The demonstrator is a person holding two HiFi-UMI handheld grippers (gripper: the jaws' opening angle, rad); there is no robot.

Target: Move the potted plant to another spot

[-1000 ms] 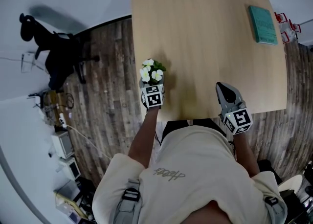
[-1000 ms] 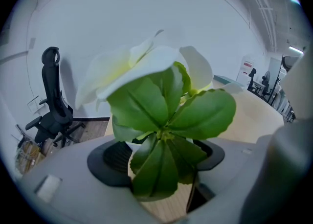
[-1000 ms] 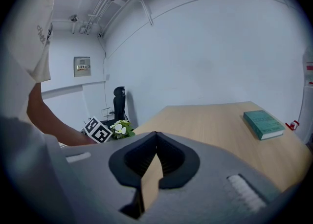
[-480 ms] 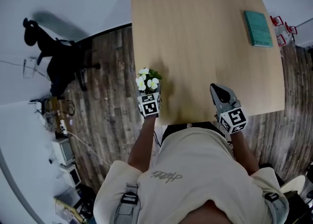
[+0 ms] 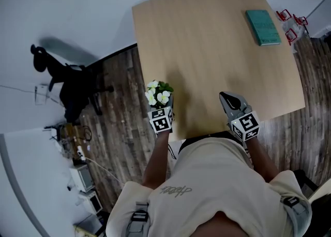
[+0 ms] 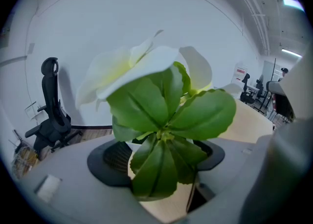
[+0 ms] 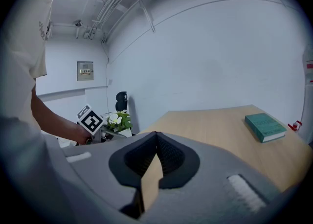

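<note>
A small potted plant [image 5: 159, 92] with white flowers and green leaves hangs over the near left edge of the wooden table [image 5: 207, 49], and my left gripper [image 5: 160, 104] is shut on its pot. In the left gripper view the leaves [image 6: 166, 115] fill the space between the jaws and hide most of the pot. My right gripper [image 5: 228, 98] is over the table's near edge, shut with nothing in it; its tips meet in the right gripper view [image 7: 156, 135]. That view also shows the plant [image 7: 120, 120] at the left.
A teal book [image 5: 262, 27] lies at the table's far right corner, also seen as the book [image 7: 265, 126] in the right gripper view. A black office chair [image 5: 72, 83] stands on the wood floor to the left. White walls lie beyond the table.
My left gripper has risen with the potted plant held in it, near the table's left edge. The right gripper has stayed in place, still shut.
</note>
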